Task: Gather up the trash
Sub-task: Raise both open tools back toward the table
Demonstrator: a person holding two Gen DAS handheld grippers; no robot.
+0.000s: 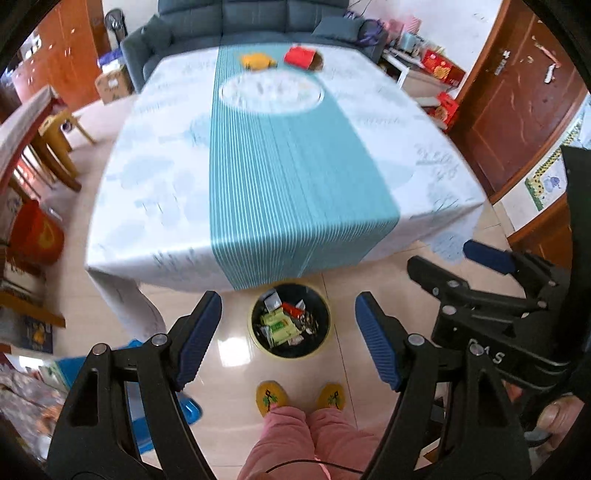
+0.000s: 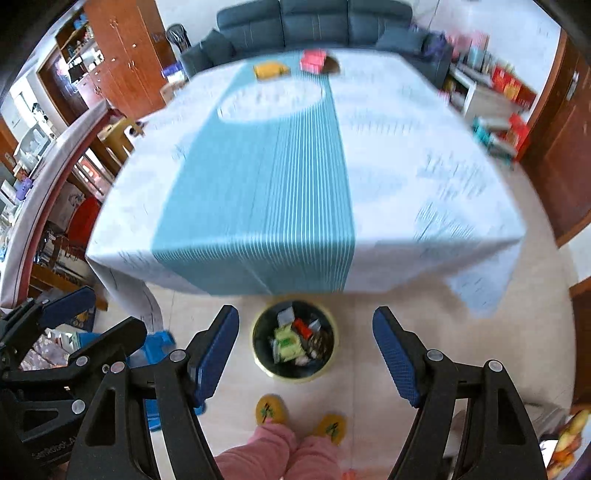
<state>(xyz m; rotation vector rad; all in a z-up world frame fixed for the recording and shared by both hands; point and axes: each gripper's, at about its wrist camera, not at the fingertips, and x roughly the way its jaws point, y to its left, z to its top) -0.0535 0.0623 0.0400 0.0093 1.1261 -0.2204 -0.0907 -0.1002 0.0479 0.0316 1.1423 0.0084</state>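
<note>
A round black bin with a yellow rim stands on the floor in front of the table and holds several wrappers; it also shows in the right wrist view. My left gripper is open and empty, high above the bin. My right gripper is open and empty, also above the bin, and shows to the right in the left wrist view. A yellow packet and a red box lie at the table's far end; they also show in the right wrist view, the packet left of the box.
The table has a white cloth with a teal striped runner hanging over its near edge. The person's feet in yellow slippers stand just behind the bin. Chairs and a red bucket are at the left, a sofa beyond.
</note>
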